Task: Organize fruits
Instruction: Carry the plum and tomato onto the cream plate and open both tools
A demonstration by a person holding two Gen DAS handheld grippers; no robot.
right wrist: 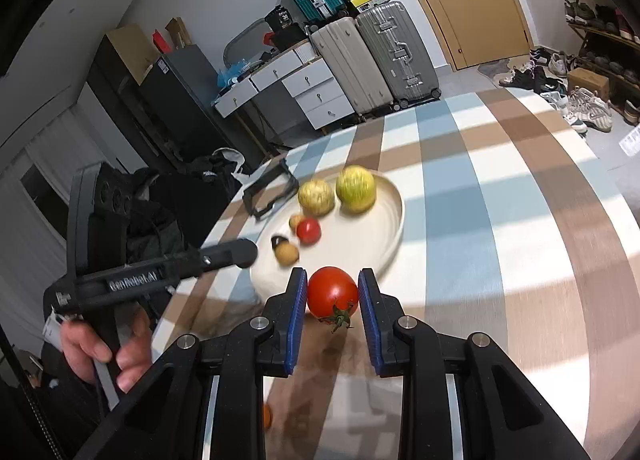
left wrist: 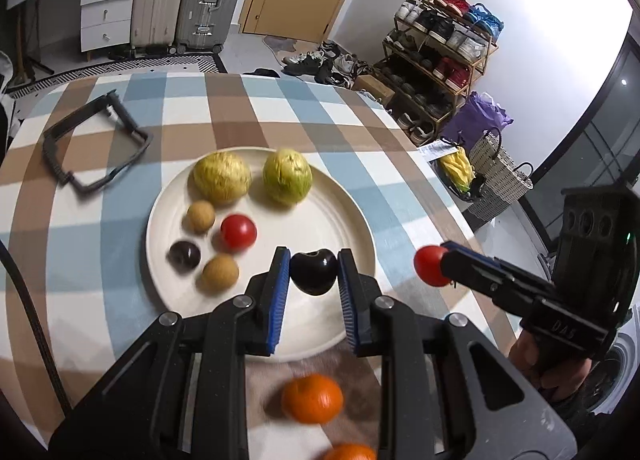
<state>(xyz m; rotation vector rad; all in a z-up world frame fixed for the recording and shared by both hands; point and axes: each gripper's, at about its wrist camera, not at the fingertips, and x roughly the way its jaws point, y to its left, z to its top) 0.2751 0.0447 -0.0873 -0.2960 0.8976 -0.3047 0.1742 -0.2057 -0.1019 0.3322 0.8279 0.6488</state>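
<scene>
From the left wrist, the left claw (left wrist: 314, 266) is closed on a dark plum (left wrist: 313, 270), its blue pads pressed against both sides of the fruit, held above the near part of a white plate (left wrist: 352, 216). On the plate lie two large yellow-green fruits (left wrist: 222, 177) side by side at the far edge, a red tomato (left wrist: 238, 231) near the middle, two small tan round fruits (left wrist: 200, 215) and a second dark plum (left wrist: 184, 255) toward the left. The plate sits on a bench covered with a checked cloth (left wrist: 280, 108) in blue, brown and white. An orange (left wrist: 312, 399) lies on the cloth just in front of the plate, with another orange partly cut off at the bottom edge. A black frame (left wrist: 96, 140) lies on the cloth, well apart to the far left. At the right, the right claw (left wrist: 434, 266) grips a second tomato.

From the right wrist, the right claw (right wrist: 333, 294) is clamped on a tomato (right wrist: 332, 292), with its green stem pointing toward the camera, held just in front of the plate's (right wrist: 396, 220) near rim. The left claw's fingertips are hidden behind its own body; a hand (right wrist: 104, 344) grips its handle at the lower left.
</scene>
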